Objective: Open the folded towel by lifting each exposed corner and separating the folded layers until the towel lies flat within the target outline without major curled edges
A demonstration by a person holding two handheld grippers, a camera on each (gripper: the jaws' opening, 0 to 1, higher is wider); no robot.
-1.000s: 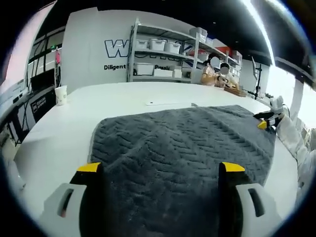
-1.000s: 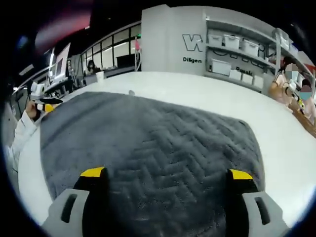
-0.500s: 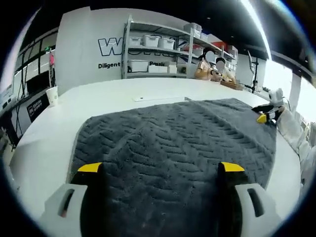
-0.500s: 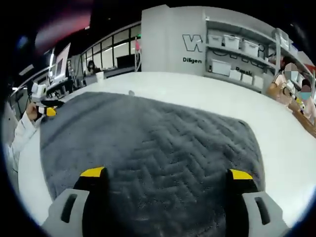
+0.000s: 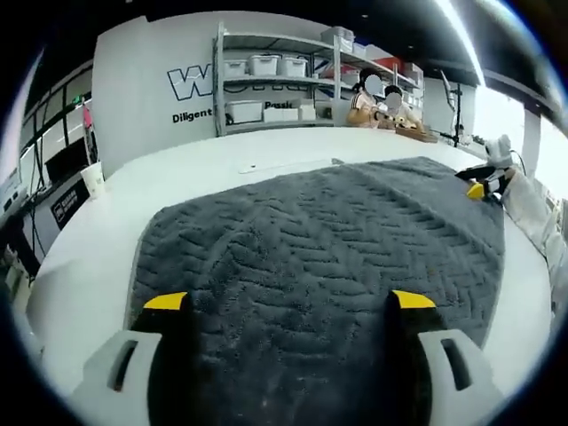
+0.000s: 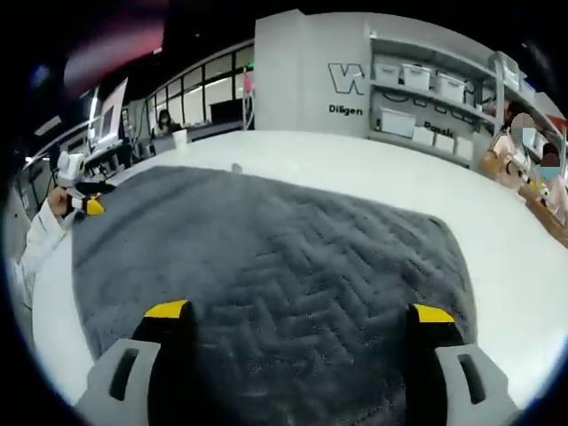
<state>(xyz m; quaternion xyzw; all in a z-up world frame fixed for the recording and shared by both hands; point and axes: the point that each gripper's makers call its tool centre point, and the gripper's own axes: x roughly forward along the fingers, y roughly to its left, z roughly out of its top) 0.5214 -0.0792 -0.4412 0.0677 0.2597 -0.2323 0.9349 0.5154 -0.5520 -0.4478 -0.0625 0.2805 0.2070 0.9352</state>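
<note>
Dark grey towel [image 5: 328, 257] with a herringbone pile lies spread flat on the white counter [image 5: 89, 257], one layer as far as can be seen, edges mostly flat. Left gripper view: left gripper [image 5: 280, 306] has its jaws wide apart, yellow tips over the near towel edge, nothing between them; cannot tell whether the tips touch the pile. Towel's left edge runs just left of the left jaw, bare counter beyond it. Far right of this view, the right gripper [image 5: 479, 185] with a yellow tip sits at the towel's far right edge, a white sleeve [image 5: 531, 213] behind it.

Right gripper view: right gripper [image 6: 300, 312] is spread wide too, both yellow tips over the towel [image 6: 266, 257] near its close edge, holding nothing. Counter [image 6: 373, 169] shows past the towel's far edge and to the right. At far left the left gripper [image 6: 84, 200], yellow tip, is at the towel's left corner area, held by a hand in a white sleeve [image 6: 40, 235].

Background: a paper cup [image 5: 92, 177] stands on the counter's left side, well apart from the towel. A thin pale strip [image 5: 275, 165] lies on the counter just beyond the towel's far edge. Metal shelving [image 5: 266, 89] with white bins against a white wall with lettering; two seated people [image 5: 377, 106] at the far right end of the counter.
</note>
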